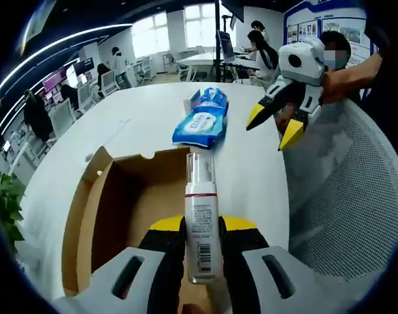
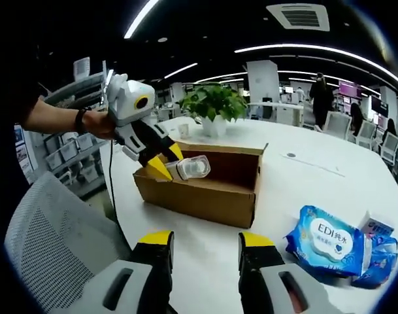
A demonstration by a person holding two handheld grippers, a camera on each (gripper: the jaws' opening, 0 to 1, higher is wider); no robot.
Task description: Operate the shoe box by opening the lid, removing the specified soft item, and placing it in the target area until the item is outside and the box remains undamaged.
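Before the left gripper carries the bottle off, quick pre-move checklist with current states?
1. Hold: left gripper shut on the white pump bottle with a clear cap: ok.
2. Bottle out of the open brown cardboard box: not ok; in the right gripper view it sits at the box's rim.
3. Right gripper open and apart from the box: ok.
4. Box undamaged: no tears or crushing on the sides in view: ok.
5. Free space on the white round table beside the blue wipes pack: ok.
6. Bottle is the specified soft item: cannot tell.
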